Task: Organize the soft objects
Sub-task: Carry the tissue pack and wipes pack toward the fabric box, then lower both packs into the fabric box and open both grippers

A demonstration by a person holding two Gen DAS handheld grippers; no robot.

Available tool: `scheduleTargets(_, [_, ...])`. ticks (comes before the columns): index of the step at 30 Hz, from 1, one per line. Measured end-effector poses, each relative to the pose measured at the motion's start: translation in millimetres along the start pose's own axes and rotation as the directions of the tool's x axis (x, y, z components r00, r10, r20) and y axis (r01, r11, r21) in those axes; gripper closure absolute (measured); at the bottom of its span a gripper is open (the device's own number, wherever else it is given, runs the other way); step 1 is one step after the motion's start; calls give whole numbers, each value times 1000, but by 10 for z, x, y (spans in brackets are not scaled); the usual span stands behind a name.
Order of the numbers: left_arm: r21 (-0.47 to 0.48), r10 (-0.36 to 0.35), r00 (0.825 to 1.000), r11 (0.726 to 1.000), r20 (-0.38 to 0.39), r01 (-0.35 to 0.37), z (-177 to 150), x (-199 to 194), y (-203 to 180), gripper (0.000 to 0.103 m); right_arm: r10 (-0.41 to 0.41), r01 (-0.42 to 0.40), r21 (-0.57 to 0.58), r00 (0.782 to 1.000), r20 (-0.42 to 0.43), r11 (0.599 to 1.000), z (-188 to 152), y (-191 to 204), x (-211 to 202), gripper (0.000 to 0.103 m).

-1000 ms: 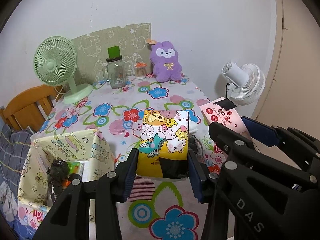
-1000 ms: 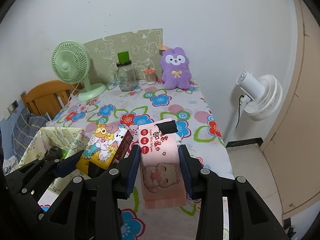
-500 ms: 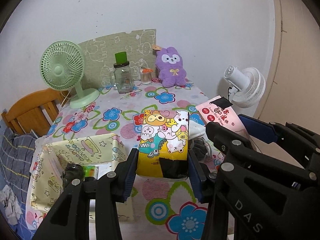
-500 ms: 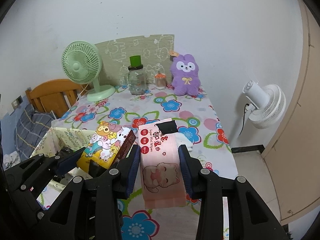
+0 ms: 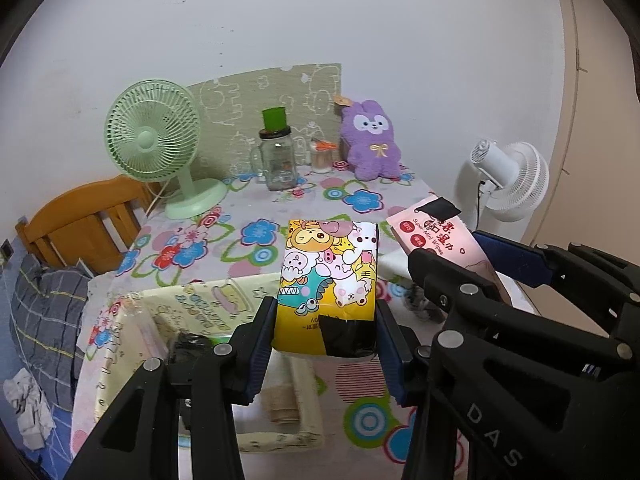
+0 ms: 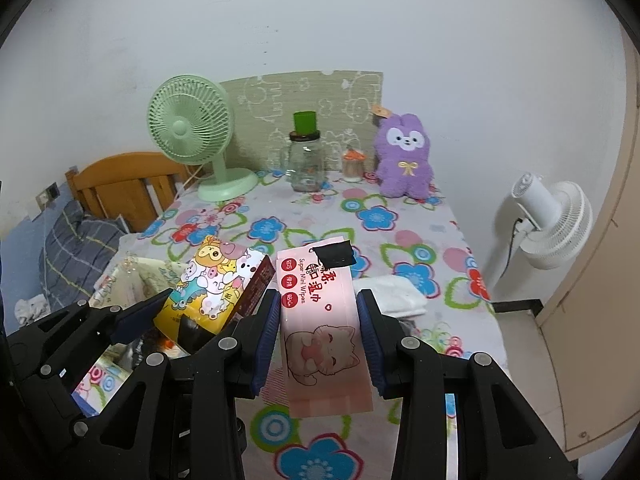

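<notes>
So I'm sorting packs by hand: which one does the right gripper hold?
The pink wipes pack with the cat, in the right gripper; the yellow cartoon pack is in the left gripper.

The middle of the bench (image 6: 280, 216) lies bare in front of the glass jar (image 6: 306, 166). Left of the jar stands the green fan (image 6: 192, 136), right of it a small pot (image 6: 353, 164) and the purple plush rabbit (image 6: 404, 160). Nearer than the jar, a yellow fabric box (image 5: 192, 308) fills the left edge and a folded white cloth (image 6: 394, 294) lies at the right.
</notes>
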State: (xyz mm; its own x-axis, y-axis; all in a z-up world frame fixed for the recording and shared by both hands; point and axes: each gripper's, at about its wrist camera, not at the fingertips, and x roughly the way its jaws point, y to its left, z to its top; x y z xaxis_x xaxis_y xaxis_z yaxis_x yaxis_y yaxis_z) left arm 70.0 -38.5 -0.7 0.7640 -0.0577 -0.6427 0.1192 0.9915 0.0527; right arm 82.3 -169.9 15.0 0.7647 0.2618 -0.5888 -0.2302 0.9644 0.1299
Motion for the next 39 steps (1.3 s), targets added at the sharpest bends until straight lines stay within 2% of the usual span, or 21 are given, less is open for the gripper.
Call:
scheduleTargets(16, [-26,48,999,998,-19,-48,-73,82,456,54,51,-52,-62,998,-31,997,104,489,268,61])
scheduleTargets(39, [-86,70,991,993,-110,-80,-366,351,1014,53,99,-114,-117,987,-124,987,4,1048,750,61])
